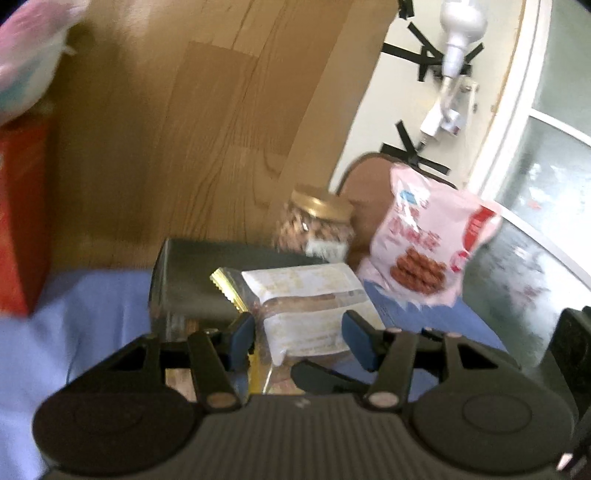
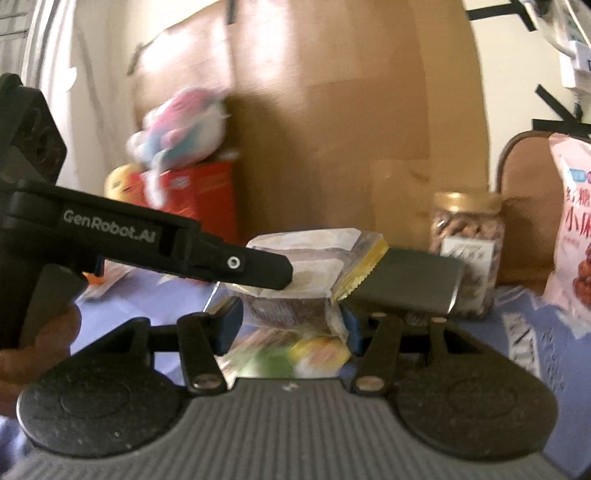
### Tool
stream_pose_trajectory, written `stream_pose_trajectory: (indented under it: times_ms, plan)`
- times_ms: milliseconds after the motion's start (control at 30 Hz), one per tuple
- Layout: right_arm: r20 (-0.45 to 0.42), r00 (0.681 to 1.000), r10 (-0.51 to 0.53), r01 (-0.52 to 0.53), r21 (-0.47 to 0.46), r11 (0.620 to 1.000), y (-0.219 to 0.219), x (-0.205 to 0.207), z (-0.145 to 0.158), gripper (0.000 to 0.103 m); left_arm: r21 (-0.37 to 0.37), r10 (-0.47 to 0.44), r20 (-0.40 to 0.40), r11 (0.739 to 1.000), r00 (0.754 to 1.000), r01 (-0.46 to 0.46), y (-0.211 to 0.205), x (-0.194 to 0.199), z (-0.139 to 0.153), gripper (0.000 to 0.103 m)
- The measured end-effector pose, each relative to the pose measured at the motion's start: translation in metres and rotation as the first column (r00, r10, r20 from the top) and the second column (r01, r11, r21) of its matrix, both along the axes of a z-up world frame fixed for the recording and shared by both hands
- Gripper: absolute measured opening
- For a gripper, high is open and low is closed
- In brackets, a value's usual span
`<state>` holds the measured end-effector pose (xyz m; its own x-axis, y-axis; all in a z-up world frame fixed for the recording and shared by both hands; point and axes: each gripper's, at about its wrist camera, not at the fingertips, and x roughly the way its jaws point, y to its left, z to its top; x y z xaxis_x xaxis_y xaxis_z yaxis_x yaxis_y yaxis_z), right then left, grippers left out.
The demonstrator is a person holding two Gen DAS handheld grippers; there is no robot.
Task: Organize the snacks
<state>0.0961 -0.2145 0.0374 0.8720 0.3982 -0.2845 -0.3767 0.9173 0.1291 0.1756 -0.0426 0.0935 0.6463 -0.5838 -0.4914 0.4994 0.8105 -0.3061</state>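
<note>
Grey ribbed housing and black linkages fill the bottom of both views. Left tongs (image 1: 298, 341): fingers set moderately wide, flanking but apparently not pinching a clear cellophane snack packet (image 1: 310, 306) with white label and gold crimped edge. Right tongs (image 2: 291, 325): fingers pressed against the crumpled lower end of that same packet (image 2: 310, 273), evidently gripping it. Packet position: centre frame, raised above the blue-clothed table (image 1: 74, 332), its far end against a dark grey tin (image 1: 192, 273). Beyond, right of centre: gold-lidded nut jar (image 1: 317, 225); pink biscuit bag (image 1: 428, 243) leaning on a brown chair back (image 1: 365, 184). Upper left: red box (image 1: 22, 218) topped by a blurred pink-and-white bag (image 1: 26, 55). Progress, judged: early to middle; one packet in hand, several items loose, no obvious container filled. Right view alone shows the left tool (image 2: 147, 243) from the side, touching the packet's top, plus small colourful wrapped sweets (image 2: 295, 354) beneath and a yellow round item (image 2: 120, 182). Left view alone shows a taped wall bulb (image 1: 460, 33) and a window (image 1: 546, 166).
</note>
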Motion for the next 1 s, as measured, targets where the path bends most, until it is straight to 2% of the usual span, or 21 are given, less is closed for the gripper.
stream_pose_trajectory:
  times_ms: [133, 200, 300, 400, 500, 567, 600, 700, 867, 933, 1000]
  plan:
    - [-0.049, 0.997, -0.065, 0.064, -0.01, 0.998, -0.01, 0.034, -0.002, 0.06, 0.022, 0.023, -0.017, 0.999, 1.0, -0.023, -0.02, 0.031, -0.004, 0.053]
    - [-0.032, 0.997, -0.076, 0.076, 0.022, 0.997, -0.023, 0.031, 0.0, 0.06, 0.014, 0.052, 0.017, 0.999, 0.998, -0.053, -0.014, 0.033, 0.001, 0.056]
    - [0.013, 0.99, -0.138, 0.136, 0.081, 0.987, -0.047, 0.021, 0.004, 0.06, -0.005, 0.182, 0.039, 0.983, 0.983, -0.182, 0.009, 0.04, 0.002, 0.069]
    - [-0.048, 0.978, -0.205, 0.21, 0.15, 0.966, -0.073, 0.034, 0.001, 0.06, 0.054, 0.311, -0.056, 0.95, 0.949, -0.308, 0.024, 0.067, -0.014, 0.068]
    - [-0.203, 0.965, -0.165, 0.216, 0.258, 0.942, -0.092, 0.058, -0.013, 0.061, 0.091, 0.314, -0.155, 0.949, 0.937, -0.303, 0.024, 0.084, -0.035, 0.062]
    - [-0.278, 0.953, -0.122, 0.207, 0.303, 0.93, -0.095, 0.07, -0.023, 0.061, 0.119, 0.288, -0.185, 0.956, 0.94, -0.269, 0.015, 0.085, -0.045, 0.052]
    - [-0.301, 0.949, -0.095, 0.193, 0.315, 0.929, -0.094, 0.074, -0.027, 0.063, 0.127, 0.282, -0.186, 0.957, 0.941, -0.261, 0.011, 0.084, -0.047, 0.05]
    - [-0.307, 0.945, -0.111, 0.205, 0.292, 0.934, -0.084, 0.071, -0.03, 0.063, 0.176, 0.283, -0.145, 0.95, 0.948, -0.257, 0.005, 0.068, -0.047, 0.05]
    - [-0.294, 0.949, -0.113, 0.195, 0.266, 0.944, -0.074, 0.063, -0.031, 0.063, 0.148, 0.292, -0.164, 0.952, 0.942, -0.269, 0.02, 0.047, -0.045, 0.052]
    - [-0.293, 0.953, -0.083, 0.165, 0.269, 0.949, -0.07, 0.061, -0.031, 0.063, 0.136, 0.299, -0.177, 0.951, 0.938, -0.278, 0.024, 0.048, -0.045, 0.065]
    - [-0.29, 0.956, -0.046, 0.129, 0.274, 0.953, -0.072, 0.061, -0.027, 0.061, 0.115, 0.308, -0.198, 0.95, 0.93, -0.291, 0.033, 0.043, -0.044, 0.066]
